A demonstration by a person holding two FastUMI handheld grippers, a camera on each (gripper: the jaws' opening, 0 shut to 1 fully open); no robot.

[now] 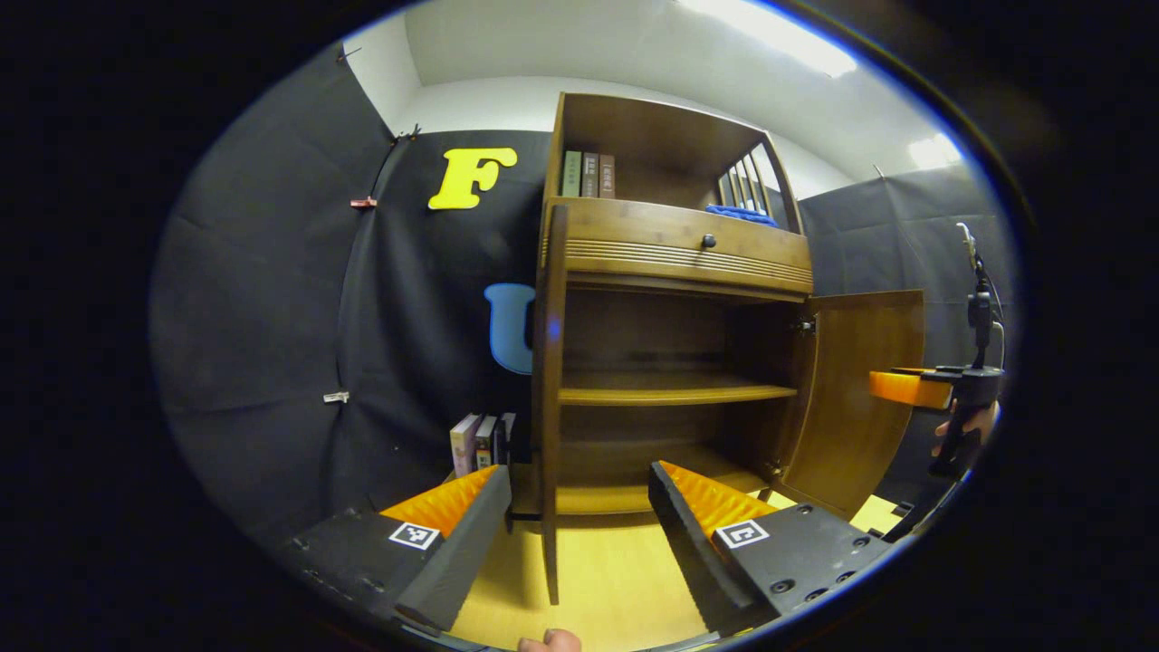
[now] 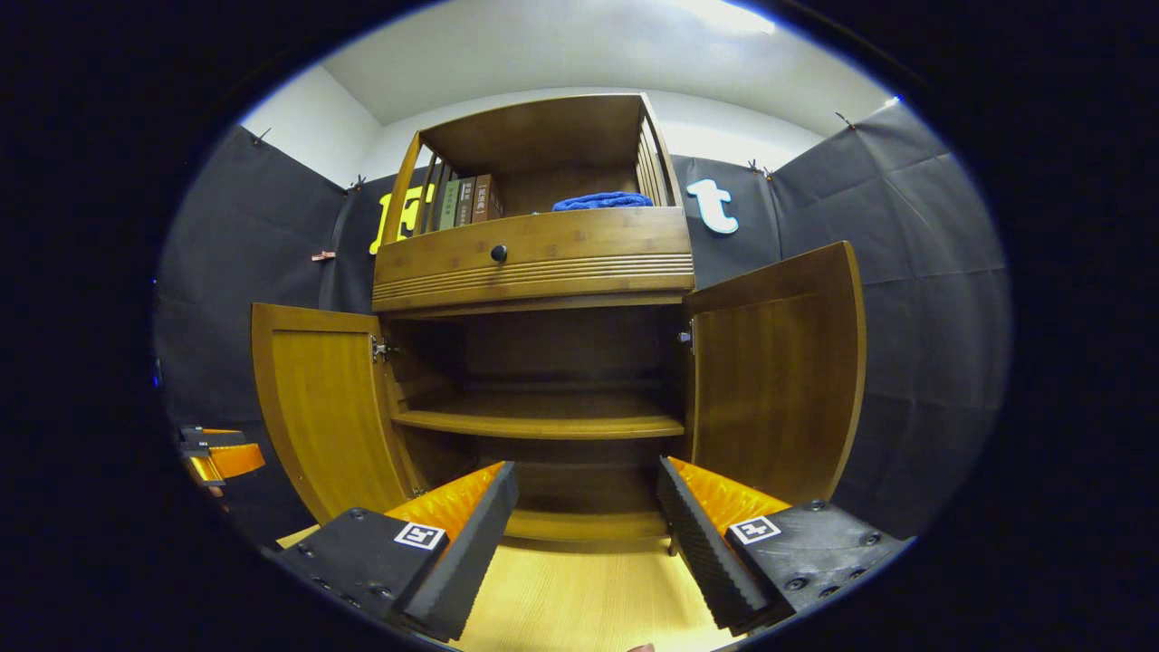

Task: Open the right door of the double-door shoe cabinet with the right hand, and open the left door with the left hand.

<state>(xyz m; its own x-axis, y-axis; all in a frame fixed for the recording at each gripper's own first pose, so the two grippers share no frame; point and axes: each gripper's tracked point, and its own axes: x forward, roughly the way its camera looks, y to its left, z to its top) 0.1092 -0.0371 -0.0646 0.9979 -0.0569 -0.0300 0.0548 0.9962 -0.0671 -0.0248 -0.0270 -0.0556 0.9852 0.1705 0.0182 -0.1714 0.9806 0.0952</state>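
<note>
The wooden shoe cabinet (image 2: 543, 254) stands ahead with both lower doors swung open. In the right gripper view the left door (image 2: 317, 407) and the right door (image 2: 779, 380) flank bare inner shelves (image 2: 543, 421). My right gripper (image 2: 587, 466) is open, empty, and a short way back from the cabinet's middle. In the left gripper view the left door (image 1: 550, 407) shows edge-on, its front edge between the spread fingers of my open left gripper (image 1: 578, 471), with neither finger pressing on it. The right door (image 1: 860, 398) hangs open beyond, and the right gripper (image 1: 896, 385) is beside it in a hand.
Above the doors sits a drawer with a dark knob (image 2: 498, 253). The top shelf holds upright books (image 2: 466, 201) and a blue cloth (image 2: 602, 200). More books (image 1: 480, 439) stand on the floor left of the cabinet. The left gripper (image 2: 222, 457) shows beside the left door.
</note>
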